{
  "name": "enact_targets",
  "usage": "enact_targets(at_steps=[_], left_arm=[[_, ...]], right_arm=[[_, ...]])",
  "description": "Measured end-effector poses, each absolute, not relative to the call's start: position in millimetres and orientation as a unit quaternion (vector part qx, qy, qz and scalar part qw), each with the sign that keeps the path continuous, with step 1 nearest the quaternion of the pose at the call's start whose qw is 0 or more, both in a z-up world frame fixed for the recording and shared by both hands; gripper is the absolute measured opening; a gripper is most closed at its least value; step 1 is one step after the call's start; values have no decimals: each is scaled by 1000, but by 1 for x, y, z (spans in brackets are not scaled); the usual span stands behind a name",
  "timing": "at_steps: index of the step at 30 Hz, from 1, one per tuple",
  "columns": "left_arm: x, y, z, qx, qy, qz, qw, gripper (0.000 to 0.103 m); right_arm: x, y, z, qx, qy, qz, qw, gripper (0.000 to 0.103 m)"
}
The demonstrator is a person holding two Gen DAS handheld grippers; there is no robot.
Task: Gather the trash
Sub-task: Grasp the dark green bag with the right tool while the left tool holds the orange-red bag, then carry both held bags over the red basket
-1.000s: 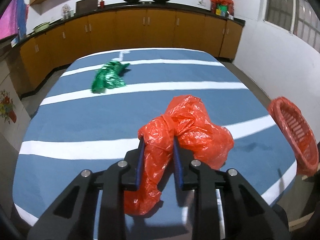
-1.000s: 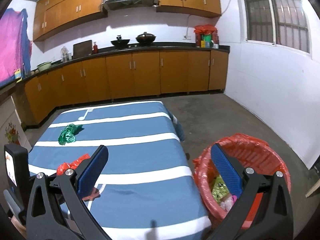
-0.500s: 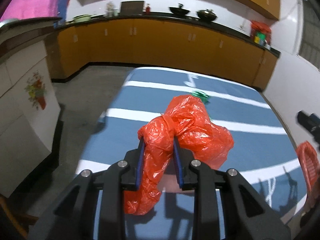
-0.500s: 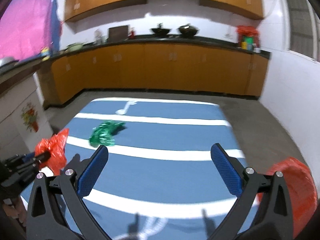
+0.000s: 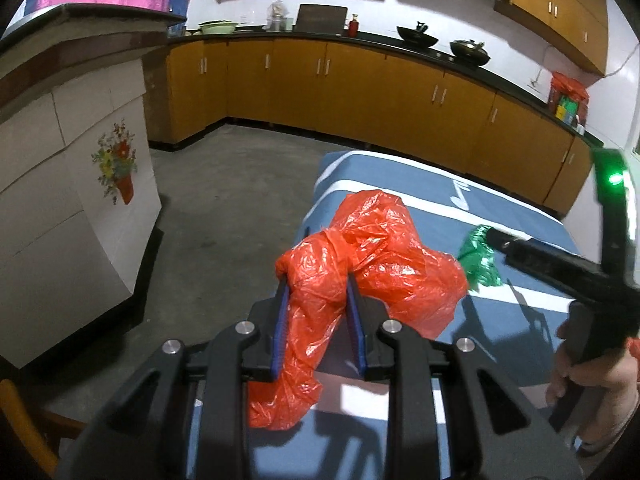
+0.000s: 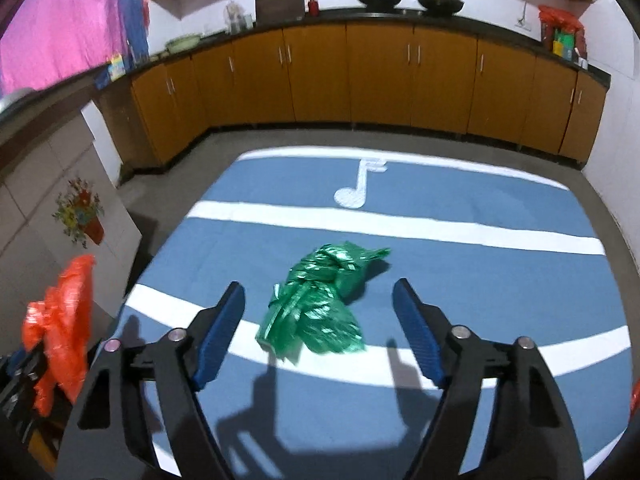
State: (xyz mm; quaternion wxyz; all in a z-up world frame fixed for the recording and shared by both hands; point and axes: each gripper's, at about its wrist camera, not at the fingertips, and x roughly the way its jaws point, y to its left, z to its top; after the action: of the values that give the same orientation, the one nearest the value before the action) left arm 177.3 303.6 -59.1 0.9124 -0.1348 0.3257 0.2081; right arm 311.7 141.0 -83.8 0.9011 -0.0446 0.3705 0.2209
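Note:
My left gripper (image 5: 316, 284) is shut on a crumpled red plastic bag (image 5: 372, 256) and holds it above the left edge of the blue striped table (image 5: 520, 308). The red plastic bag also shows at the left of the right wrist view (image 6: 66, 320). A crumpled green plastic bag (image 6: 320, 308) lies on the table. My right gripper (image 6: 320, 300) is open and hovers over the green bag, one finger on each side. The green bag (image 5: 478, 260) and the right gripper's arm (image 5: 560, 268) show at the right of the left wrist view.
Orange kitchen cabinets (image 6: 380, 76) with a dark counter line the back wall. A white cabinet with a flower picture (image 5: 80, 184) stands left of the table. Grey floor (image 5: 224, 200) lies between them. A red edge (image 6: 635, 400) shows at the far right.
My left gripper has swung left with the red bag, off toward the table's left edge. My right gripper has moved from beside the red basket to over the green bag, still open.

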Motion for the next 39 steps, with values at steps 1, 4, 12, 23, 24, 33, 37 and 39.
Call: enact_targets(at_steps=[1,4,12,23,24,33,37,39], left_arm=[[179,306,-59,-135,326,211,912,26],[181,306,-60,-135,327,213,911,26],[186,292,-59,-132,327,193,916,26],[197,224,-44,-103,323,127,932,27],[197,217,-44,-99,322,122,933,27],[206,146,-32,-69,325,63,941,27],[208,119,-27,-61,324,41,943,27],[210,105,-25,-54,323,31,944,27]], right_arm=[[315,145,-89,-47,379,218,898,66],[325,150,-106,-50,410,210,886,44],[324,91,-110,-11,440,206,874,9],[275,-37,-82,6,409,141,902,8],[271,-43,-79,5,404,138,904,8],[233,-99,-46,30,367,113,923,8],[220,-115,-35,38,354,106,929,8],[212,-125,-31,40,347,104,931,8]])
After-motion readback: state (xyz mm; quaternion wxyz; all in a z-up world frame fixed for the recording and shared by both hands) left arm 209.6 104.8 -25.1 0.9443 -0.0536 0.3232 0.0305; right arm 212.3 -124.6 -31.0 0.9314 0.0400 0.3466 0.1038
